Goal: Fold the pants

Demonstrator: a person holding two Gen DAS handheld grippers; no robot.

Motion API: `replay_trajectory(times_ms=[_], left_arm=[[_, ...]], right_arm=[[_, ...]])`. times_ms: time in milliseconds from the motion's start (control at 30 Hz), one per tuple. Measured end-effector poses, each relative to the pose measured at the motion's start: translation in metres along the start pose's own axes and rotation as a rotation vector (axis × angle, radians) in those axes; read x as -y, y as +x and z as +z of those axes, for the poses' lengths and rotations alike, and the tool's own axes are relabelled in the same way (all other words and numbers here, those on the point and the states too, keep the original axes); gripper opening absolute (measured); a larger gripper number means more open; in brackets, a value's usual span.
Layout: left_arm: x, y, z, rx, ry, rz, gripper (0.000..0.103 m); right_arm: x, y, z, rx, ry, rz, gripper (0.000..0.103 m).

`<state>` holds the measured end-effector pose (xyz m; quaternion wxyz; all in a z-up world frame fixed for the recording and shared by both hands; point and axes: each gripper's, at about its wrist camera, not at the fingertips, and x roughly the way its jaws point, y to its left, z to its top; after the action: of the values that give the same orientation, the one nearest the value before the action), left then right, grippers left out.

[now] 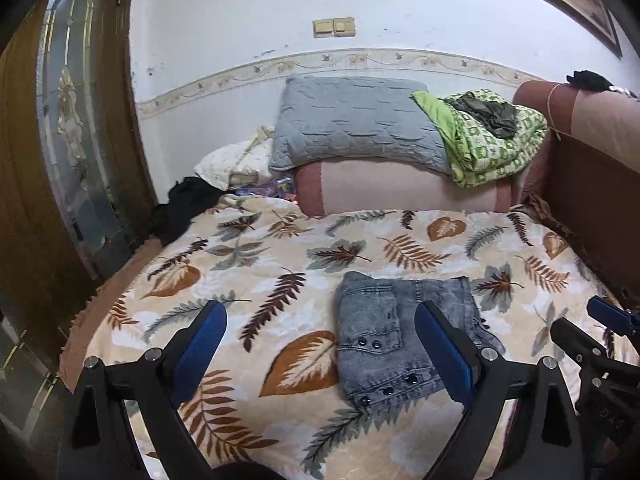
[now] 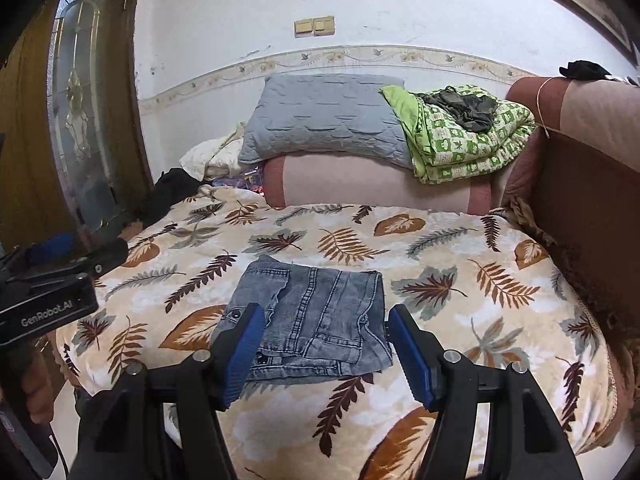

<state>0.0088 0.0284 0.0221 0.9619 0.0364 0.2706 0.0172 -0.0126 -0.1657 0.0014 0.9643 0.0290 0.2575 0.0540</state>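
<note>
Grey-blue denim pants [image 1: 384,332] lie folded into a compact rectangle on the leaf-patterned blanket [image 1: 280,264]; in the right wrist view the pants [image 2: 316,320] sit just beyond the fingers. My left gripper [image 1: 320,328] hovers above the blanket, open, its right finger over the pants' right part and nothing between the blue pads. My right gripper [image 2: 326,336] is open too, held back from the pants' near edge and touching nothing. The other gripper shows at each view's edge: the right one [image 1: 600,328], the left one [image 2: 60,276].
A pink bolster [image 1: 400,192] with a grey pillow [image 1: 356,120] and a green patterned quilt [image 1: 492,136] lies at the bed's far end. Dark clothing [image 1: 188,204] sits at the far left corner. A wooden door [image 1: 48,140] stands left, a brown headboard [image 1: 588,184] right.
</note>
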Motion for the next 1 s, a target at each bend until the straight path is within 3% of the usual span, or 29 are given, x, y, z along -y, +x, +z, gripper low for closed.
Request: replay_trajectory(times_ms=[300, 667, 1000], left_arm=[[0.015, 0.002, -0.002, -0.007, -0.006, -0.033, 0.095], [0.015, -0.027, 0.012, 0.093, -0.065, -0.099, 0.095], [0.013, -0.025, 0.013, 0.074, -0.041, -0.046, 0.095]], right_arm=[[0.022, -0.004, 0.003, 0.007, 0.04, -0.031, 0.068], [0.027, -0.015, 0.007, 0.051, 0.05, -0.024, 0.07], [0.025, -0.013, 0.005, 0.049, 0.05, -0.016, 0.07]])
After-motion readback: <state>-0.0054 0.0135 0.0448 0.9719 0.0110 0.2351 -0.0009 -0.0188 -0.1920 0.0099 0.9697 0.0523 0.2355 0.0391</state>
